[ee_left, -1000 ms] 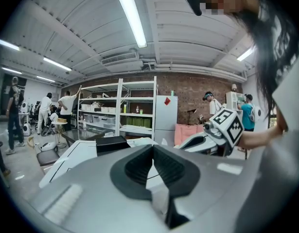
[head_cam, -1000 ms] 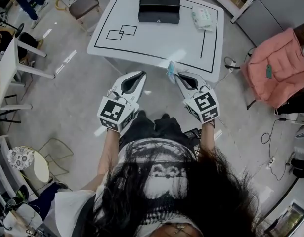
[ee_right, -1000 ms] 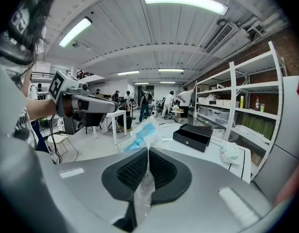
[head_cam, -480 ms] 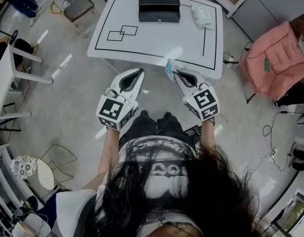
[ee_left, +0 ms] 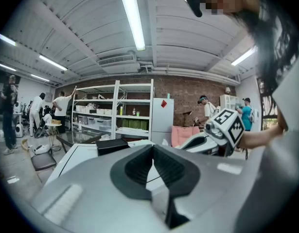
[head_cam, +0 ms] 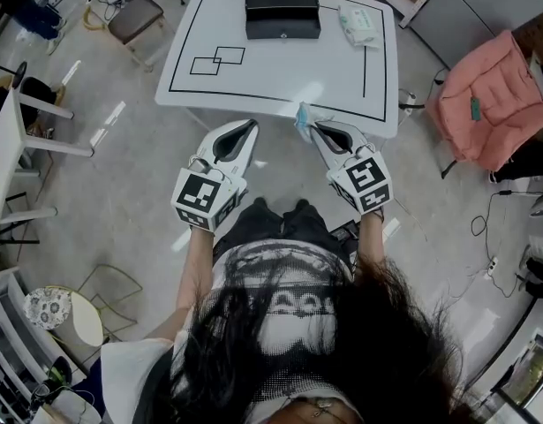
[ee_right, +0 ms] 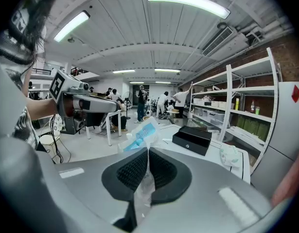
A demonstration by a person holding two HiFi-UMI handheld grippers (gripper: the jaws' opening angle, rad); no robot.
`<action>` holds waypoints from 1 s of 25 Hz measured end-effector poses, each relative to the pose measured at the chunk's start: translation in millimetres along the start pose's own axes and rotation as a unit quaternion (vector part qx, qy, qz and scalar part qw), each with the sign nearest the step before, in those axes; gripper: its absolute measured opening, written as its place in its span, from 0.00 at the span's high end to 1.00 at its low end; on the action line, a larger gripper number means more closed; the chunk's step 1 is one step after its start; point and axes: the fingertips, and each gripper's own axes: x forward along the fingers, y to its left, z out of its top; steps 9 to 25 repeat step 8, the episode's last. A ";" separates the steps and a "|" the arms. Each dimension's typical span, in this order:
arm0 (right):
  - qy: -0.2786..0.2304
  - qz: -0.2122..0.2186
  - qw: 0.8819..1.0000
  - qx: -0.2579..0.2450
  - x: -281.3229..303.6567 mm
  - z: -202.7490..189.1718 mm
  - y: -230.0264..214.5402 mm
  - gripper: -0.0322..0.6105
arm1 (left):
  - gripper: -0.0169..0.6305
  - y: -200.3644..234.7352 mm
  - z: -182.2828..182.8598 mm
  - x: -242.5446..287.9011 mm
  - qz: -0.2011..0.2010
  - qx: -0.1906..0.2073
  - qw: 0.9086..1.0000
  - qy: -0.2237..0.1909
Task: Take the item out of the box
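My right gripper (head_cam: 311, 131), jaws clamped on the clear blue-printed packet (ee_right: 141, 139), holds it off the table (head_cam: 280, 82) edge, well apart from the black box (head_cam: 282, 11), evidently to complete removal; my left gripper (head_cam: 252, 126), jaws together and empty, hangs alongside.

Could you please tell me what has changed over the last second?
Hardly anything: the table and black box sit slightly higher in the head view, as if the person shifted a little. Nothing was gripped or released. The right gripper stays shut on the clear packet, the left gripper shut and empty.
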 end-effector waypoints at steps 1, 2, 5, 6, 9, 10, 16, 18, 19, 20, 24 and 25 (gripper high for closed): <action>0.000 -0.001 1.000 0.000 0.0 0.4 0.7 0.93 | 0.97 0.3 0.6 -0.5 -0.001 0.001 1.000 -0.001; 0.000 -0.002 1.000 0.000 -0.1 0.7 1.6 0.93 | 0.97 0.3 1.0 -1.2 -0.003 0.001 1.000 -0.002; -0.002 -0.004 1.000 0.000 0.7 1.7 4.8 0.93 | 0.97 1.1 1.1 -3.8 -0.005 0.001 1.000 -0.003; -0.002 -0.005 1.000 0.000 1.0 2.2 6.1 0.93 | 0.97 1.4 1.0 -4.7 -0.006 0.002 1.000 -0.003; -0.003 -0.006 1.000 0.001 1.5 3.3 8.6 0.93 | 0.97 2.1 0.8 -6.6 -0.008 0.003 1.000 -0.004; -0.003 -0.006 1.000 0.001 1.5 3.3 8.6 0.93 | 0.97 2.1 0.8 -6.6 -0.008 0.003 1.000 -0.004; -0.003 -0.006 1.000 0.001 1.5 3.3 8.6 0.93 | 0.97 2.1 0.8 -6.6 -0.008 0.003 1.000 -0.004; -0.003 -0.006 1.000 0.001 1.5 3.3 8.6 0.93 | 0.97 2.1 0.8 -6.6 -0.008 0.003 1.000 -0.004; -0.003 -0.006 1.000 0.001 1.5 3.3 8.6 0.93 | 0.97 2.1 0.8 -6.6 -0.008 0.003 1.000 -0.004; -0.003 -0.006 1.000 0.001 1.5 3.3 8.6 0.93 | 0.97 2.1 0.8 -6.6 -0.008 0.003 1.000 -0.004; -0.003 -0.006 1.000 0.001 1.5 3.3 8.6 0.93 | 0.97 2.1 0.8 -6.6 -0.008 0.003 1.000 -0.004; -0.003 -0.006 1.000 0.001 1.5 3.3 8.6 0.93 | 0.97 2.1 0.8 -6.6 -0.008 0.003 1.000 -0.004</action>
